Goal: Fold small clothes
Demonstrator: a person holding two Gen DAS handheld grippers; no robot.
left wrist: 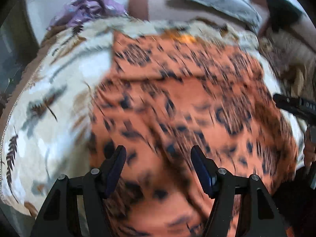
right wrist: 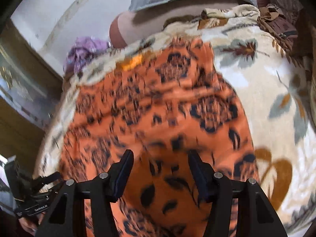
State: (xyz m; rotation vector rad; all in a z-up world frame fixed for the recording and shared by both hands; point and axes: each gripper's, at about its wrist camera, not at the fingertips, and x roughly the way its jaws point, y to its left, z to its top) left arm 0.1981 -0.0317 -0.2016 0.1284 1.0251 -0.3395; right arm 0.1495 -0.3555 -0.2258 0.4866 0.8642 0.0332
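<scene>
Since both the left gripper (left wrist: 158,158) and right gripper (right wrist: 160,162) hover spread and empty over the orange garment (left wrist: 177,98), I'd pinch its near-edge corners on the blanket (left wrist: 49,108) evenly.

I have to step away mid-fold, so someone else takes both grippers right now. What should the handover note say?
Left gripper: jaws apart, nothing between them, above the near part of the orange patterned garment.
Right gripper: jaws apart, empty, over the same garment.
Garment: spread on the cream leaf-print blanket; one fold line seems to cross its far part, though the pictures are blurred.
Purple cloth: crumpled at the far edge, untouched.
Done: garment laid out, possibly one fold.
Left: grasp the near edge, finish folding, then probably the purple cloth.
</scene>
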